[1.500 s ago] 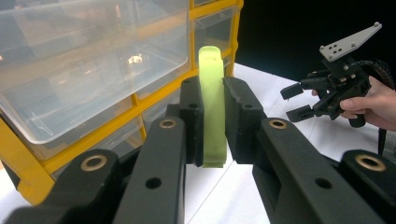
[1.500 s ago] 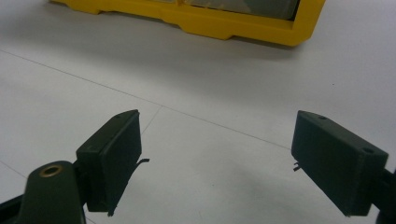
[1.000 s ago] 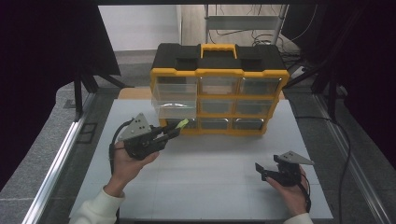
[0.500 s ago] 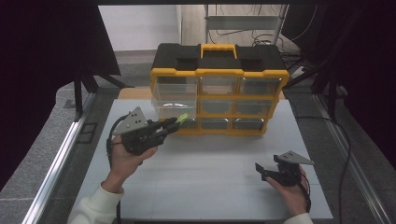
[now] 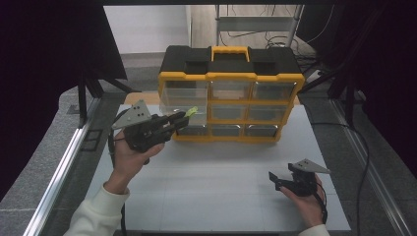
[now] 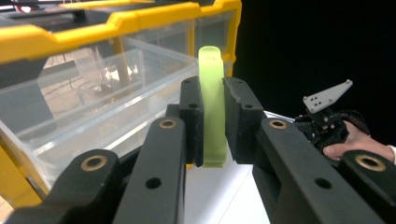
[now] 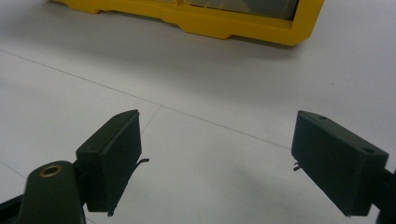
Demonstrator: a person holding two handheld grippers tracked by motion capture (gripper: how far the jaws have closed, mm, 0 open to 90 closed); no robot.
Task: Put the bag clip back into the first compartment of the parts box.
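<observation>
- White worktop [image 5: 221,182] fills the middle of the high view, with dark surroundings at the left and right edges and grey floor strips along its sides.
- At the upper centre of the high view a yellow and black organiser [image 5: 231,93] stands upright on the worktop, with clear drawers in three rows and a yellow handle on top.
- At the left of the high view, a hand in a white sleeve holds the left claw [image 5: 183,118] raised above the worktop, pointing right towards the lower left drawers of the organiser.
- The left claw is closed on a pale green strip [image 6: 213,105], which stands upright between its two black pads and rises above them in the left gripper view.
- In the high view the tip of the green strip [image 5: 191,111] sits just in front of the organiser's left column; I cannot tell whether it touches a drawer.
- In the left gripper view, a clear drawer [image 6: 93,102] lies just beyond the strip at the left of the frame.
- At the lower right of the high view, the right claw [image 5: 276,179] rests low over the worktop, well apart from the organiser.
- The right claw [image 7: 215,158] stands wide open, with bare white worktop between its pads.
</observation>
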